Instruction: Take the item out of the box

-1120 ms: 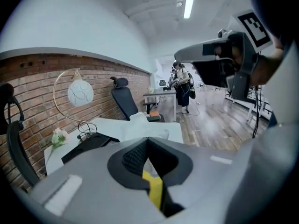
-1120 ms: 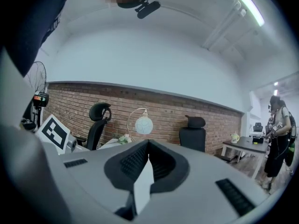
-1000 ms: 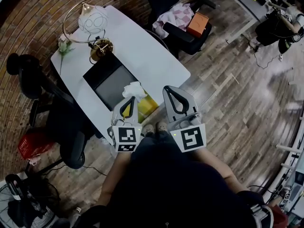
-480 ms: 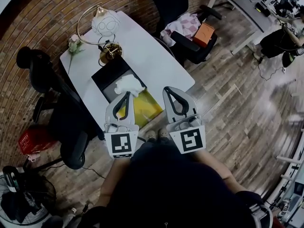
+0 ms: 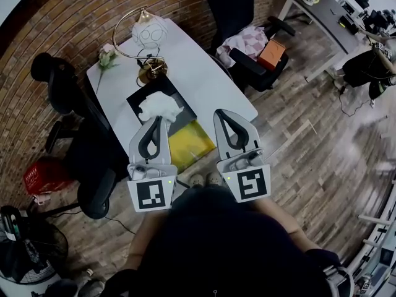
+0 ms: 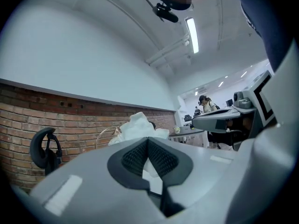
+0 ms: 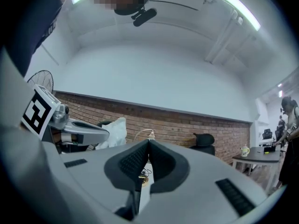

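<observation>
My left gripper point(image 5: 159, 119) is shut on a crumpled white tissue point(image 5: 158, 107), which it holds up in the air over the table. In the left gripper view the tissue point(image 6: 138, 126) bunches above the closed tips of that gripper point(image 6: 148, 140). The yellow tissue box point(image 5: 189, 143) lies below on the table's near edge, apart from the tissue. To the right of the box my right gripper point(image 5: 221, 114) is shut with nothing in it. The right gripper view shows its closed tips point(image 7: 148, 142), with the left gripper point(image 7: 79, 132) and the tissue point(image 7: 115, 131) off to the left.
The white table point(image 5: 204, 73) carries a black mat point(image 5: 168, 86), an arched lamp point(image 5: 148, 34) and a flower point(image 5: 106, 57). Black office chairs point(image 5: 57, 86) stand to the left, another chair with a pink cloth point(image 5: 246, 39) and an orange box point(image 5: 272, 53) at the back. A red basket point(image 5: 42, 175) sits on the wooden floor.
The left gripper has risen with the tissue, pulling it away from the yellow box. The right gripper has stayed shut in about the same place.
</observation>
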The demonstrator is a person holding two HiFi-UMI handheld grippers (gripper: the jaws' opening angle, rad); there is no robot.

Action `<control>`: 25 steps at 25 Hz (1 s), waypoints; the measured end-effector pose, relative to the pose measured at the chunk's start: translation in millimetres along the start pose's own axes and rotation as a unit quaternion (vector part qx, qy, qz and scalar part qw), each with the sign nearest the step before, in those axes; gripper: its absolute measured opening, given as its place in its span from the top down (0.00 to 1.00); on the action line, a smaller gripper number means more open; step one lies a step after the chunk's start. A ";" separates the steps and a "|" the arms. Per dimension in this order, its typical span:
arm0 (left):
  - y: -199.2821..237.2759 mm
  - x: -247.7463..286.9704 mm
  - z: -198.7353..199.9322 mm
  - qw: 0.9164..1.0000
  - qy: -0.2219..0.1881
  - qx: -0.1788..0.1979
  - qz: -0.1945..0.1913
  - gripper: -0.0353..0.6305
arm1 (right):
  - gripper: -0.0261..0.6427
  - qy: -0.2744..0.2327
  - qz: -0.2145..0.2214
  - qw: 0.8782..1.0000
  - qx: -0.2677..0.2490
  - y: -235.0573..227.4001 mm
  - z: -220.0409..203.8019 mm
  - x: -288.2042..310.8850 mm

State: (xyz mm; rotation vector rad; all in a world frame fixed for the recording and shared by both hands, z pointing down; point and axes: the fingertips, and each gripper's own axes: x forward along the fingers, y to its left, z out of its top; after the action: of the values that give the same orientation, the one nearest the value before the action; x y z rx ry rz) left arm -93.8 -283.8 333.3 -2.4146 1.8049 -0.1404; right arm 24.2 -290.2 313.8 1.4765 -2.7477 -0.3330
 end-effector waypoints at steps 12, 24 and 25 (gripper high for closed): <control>7.7 -11.9 30.4 0.999 -0.033 -0.003 0.016 0.93 | 0.94 -0.026 0.002 1.000 -0.004 -0.2 24.2 -1.6; 4.5 -15.9 32.8 0.999 -0.035 0.001 0.018 0.93 | 0.94 -0.029 0.000 1.000 -0.006 -1.5 27.1 -6.6; 4.2 -16.6 32.8 0.999 -0.035 0.001 0.018 0.93 | 0.94 -0.029 0.000 1.000 -0.006 -1.4 27.1 -7.3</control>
State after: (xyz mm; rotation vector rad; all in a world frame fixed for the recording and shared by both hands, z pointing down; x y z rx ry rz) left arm -97.6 -267.7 300.2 -2.3537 1.8149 -0.0544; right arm 26.6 -279.9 287.7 1.4874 -2.7851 -0.3989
